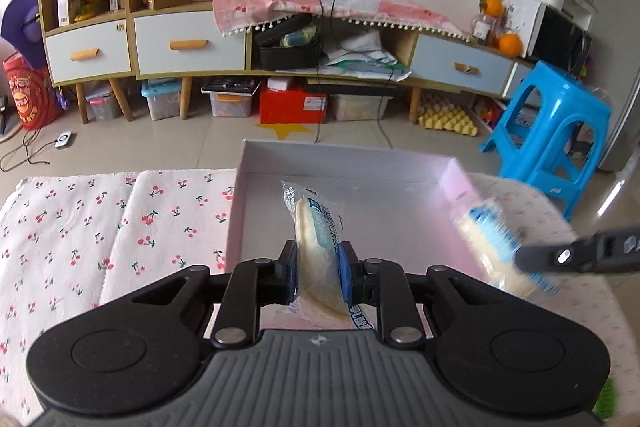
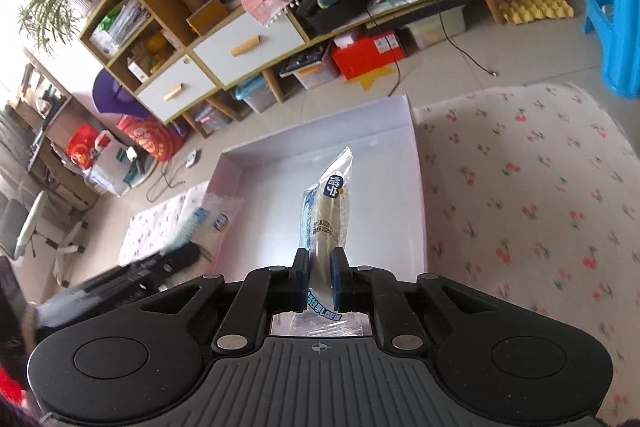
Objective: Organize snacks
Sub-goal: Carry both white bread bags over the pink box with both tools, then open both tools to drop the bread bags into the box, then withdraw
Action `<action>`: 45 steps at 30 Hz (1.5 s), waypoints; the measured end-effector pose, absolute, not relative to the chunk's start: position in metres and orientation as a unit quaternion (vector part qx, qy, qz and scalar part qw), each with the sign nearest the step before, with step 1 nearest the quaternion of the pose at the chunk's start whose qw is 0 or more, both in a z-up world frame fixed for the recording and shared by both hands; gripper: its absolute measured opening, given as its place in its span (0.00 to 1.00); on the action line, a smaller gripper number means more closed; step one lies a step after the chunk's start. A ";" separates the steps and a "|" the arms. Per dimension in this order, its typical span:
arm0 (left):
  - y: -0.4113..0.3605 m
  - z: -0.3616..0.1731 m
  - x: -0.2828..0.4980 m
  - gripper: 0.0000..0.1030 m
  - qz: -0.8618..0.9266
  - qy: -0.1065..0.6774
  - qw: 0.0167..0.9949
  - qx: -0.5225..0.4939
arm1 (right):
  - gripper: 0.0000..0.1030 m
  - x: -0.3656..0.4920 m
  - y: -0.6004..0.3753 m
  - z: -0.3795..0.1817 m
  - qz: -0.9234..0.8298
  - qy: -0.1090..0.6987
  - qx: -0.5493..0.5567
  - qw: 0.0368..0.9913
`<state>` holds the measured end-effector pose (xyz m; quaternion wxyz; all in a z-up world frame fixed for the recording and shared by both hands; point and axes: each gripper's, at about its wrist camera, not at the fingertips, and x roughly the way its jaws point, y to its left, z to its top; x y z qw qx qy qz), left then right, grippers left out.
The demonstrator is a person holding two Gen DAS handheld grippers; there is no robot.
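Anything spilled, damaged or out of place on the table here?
Nothing stands out. Each gripper, left and right, holds one sealed snack packet over the open box; no spill or tear shows.

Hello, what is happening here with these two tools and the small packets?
A person is sorting snacks with a gripper in each hand. The left gripper is shut on a clear-wrapped pale snack packet with blue print, holding it above the shallow white cardboard box. The right gripper is shut on a second clear-wrapped pale snack packet, also over the box. The box sits on a cherry-print white cloth, and its visible floor looks bare.
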<state>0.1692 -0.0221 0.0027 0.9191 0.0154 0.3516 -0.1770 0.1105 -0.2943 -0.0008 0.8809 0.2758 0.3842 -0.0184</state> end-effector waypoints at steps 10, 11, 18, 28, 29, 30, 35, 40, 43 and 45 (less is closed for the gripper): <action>-0.028 -0.018 0.166 0.18 -0.184 0.332 0.922 0.072 | 0.11 0.135 -0.298 -0.028 -0.031 0.386 0.254 0.886; -0.029 -0.020 0.168 0.18 -0.185 0.337 0.920 0.077 | 0.11 0.136 -0.296 -0.030 -0.033 0.387 0.246 0.888; -0.021 -0.026 0.165 0.18 -0.184 0.359 0.913 0.066 | 0.11 0.138 -0.294 -0.036 -0.050 0.406 0.216 0.887; -0.022 -0.026 0.167 0.19 -0.178 0.401 0.897 0.052 | 0.11 0.139 -0.291 -0.043 -0.075 0.427 0.168 0.886; -0.022 -0.025 0.168 0.19 -0.177 0.402 0.897 0.053 | 0.11 0.139 -0.292 -0.043 -0.075 0.427 0.167 0.885; -0.022 -0.026 0.169 0.19 -0.176 0.402 0.897 0.053 | 0.12 0.139 -0.292 -0.042 -0.075 0.428 0.166 0.885; -0.025 -0.027 0.169 0.34 -0.159 0.391 0.905 0.058 | 0.17 0.135 -0.287 -0.038 -0.075 0.433 0.159 0.884; -0.026 -0.011 0.161 0.61 -0.166 0.378 0.910 0.045 | 0.45 0.122 -0.281 -0.025 -0.066 0.433 0.157 0.885; -0.026 0.001 0.153 0.71 -0.170 0.373 0.911 0.040 | 0.59 0.112 -0.276 -0.014 -0.067 0.426 0.163 0.888; -0.026 0.008 0.146 0.75 -0.172 0.370 0.912 0.039 | 0.68 0.106 -0.272 -0.007 -0.069 0.422 0.160 0.890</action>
